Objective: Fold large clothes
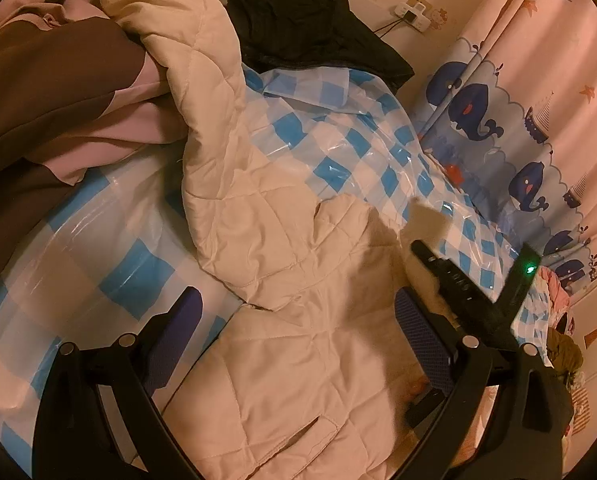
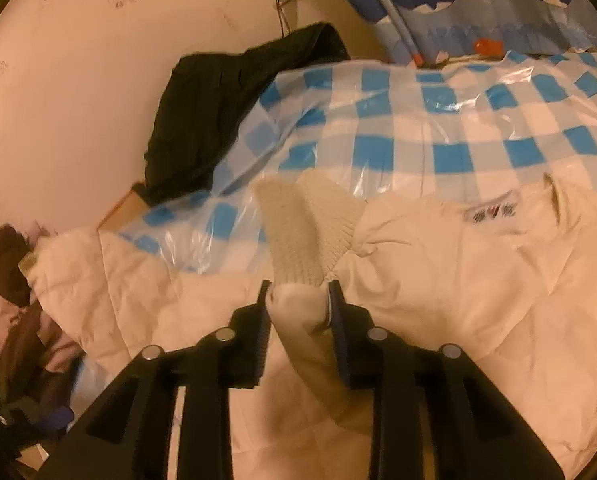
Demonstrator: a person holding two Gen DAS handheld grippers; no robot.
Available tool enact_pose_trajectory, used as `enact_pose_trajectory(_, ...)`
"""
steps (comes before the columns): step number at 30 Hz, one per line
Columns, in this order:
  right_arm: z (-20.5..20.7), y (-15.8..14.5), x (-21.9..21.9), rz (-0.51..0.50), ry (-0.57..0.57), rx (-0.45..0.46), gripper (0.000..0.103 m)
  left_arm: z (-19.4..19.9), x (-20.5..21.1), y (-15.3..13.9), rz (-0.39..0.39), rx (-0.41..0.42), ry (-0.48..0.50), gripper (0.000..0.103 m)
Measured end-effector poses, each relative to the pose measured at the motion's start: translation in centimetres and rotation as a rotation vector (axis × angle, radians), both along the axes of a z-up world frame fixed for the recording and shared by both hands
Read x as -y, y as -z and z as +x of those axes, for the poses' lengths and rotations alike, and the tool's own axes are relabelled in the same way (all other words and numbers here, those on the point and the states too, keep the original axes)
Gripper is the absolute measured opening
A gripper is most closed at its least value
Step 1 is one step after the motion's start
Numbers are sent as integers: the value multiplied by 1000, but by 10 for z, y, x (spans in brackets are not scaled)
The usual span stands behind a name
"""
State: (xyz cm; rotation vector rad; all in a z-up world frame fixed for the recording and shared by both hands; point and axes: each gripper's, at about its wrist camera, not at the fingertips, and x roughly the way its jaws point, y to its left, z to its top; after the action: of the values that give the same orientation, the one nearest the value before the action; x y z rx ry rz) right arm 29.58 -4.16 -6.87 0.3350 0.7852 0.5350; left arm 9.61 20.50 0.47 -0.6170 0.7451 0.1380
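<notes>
Cream quilted jacket [image 1: 282, 280]: centre frame, spread over blue-checked plastic sheet [image 1: 362, 148]. My left gripper [image 1: 298, 320]: fingers spread wide above it. My right gripper [image 2: 298, 312]: pinching the sleeve by its knit cuff [image 2: 302, 224].

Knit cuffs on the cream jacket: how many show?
2: one cuff at the right gripper, ahead of its fingertips; another at far left beside the brown garment.
</notes>
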Motion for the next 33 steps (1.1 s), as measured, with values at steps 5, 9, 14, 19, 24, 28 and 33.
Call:
enact_pose_trajectory(5,3,25,-27,-71,-89,-117,54,-1,-1,0,-7,0,-2,93)
enact_pose_trajectory(9,-10,9,-9,12,-123,-109,56,-1,-1,1,-18,-2,4,93)
enact_pose_trajectory(14,-33,-34,84,66,55,-6,62,0,1,1,-28,3,16,93)
enact_pose_trajectory(19,-41,-8,226,105,372,-114,62,1,10,-1,-27,18,40,93)
enact_pose_trajectory(24,-36,51,268,107,360,-314,62,27,54,-19,-38,136,204,93)
enact_pose_trajectory(28,-46,23,264,58,303,-238,62,79,124,-26,89,169,411,93)
enact_pose_trajectory(33,-64,23,278,-69,318,-206,70,154,167,31,140,-27,435,93)
